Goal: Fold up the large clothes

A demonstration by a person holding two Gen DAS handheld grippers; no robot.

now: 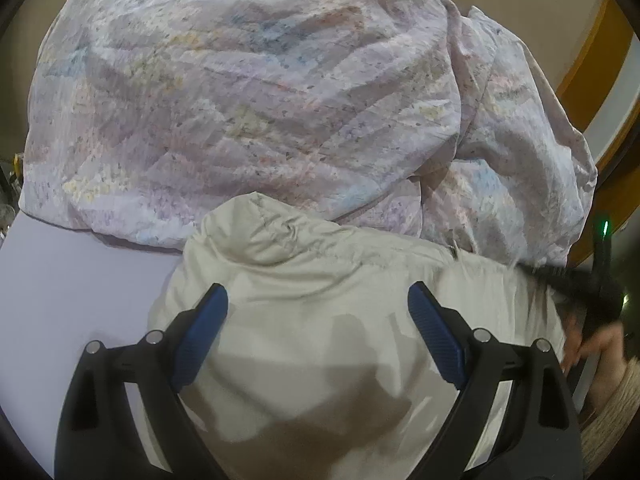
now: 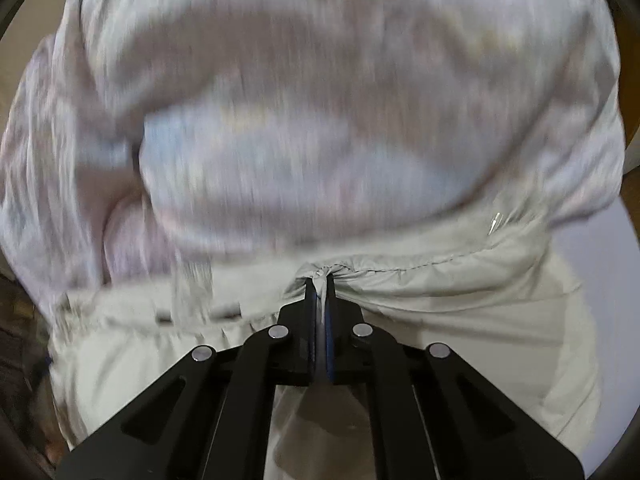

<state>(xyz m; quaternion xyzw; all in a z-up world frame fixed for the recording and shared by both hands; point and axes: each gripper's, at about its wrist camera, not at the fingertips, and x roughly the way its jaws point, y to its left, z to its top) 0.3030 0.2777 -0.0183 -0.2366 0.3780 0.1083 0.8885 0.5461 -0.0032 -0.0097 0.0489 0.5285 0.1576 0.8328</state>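
Right gripper (image 2: pixel 320 280) has a pinch of the cream jacket (image 2: pixel 440 320) hem bunched between its jaws; your left gripper (image 1: pixel 318 300) hangs wide open above it. Jacket's on the lavender table (image 1: pixel 80 280), touching the pastel quilt (image 1: pixel 240 100). Looks mid-fold: next you'd want left grabbing a matching edge.

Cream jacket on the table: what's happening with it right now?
A person with a handheld gripper in each hand is folding the cream jacket on the lavender table. The right gripper is shut on a pinch of its fabric; the left gripper hovers open above it. A pastel quilted garment lies bunched behind.
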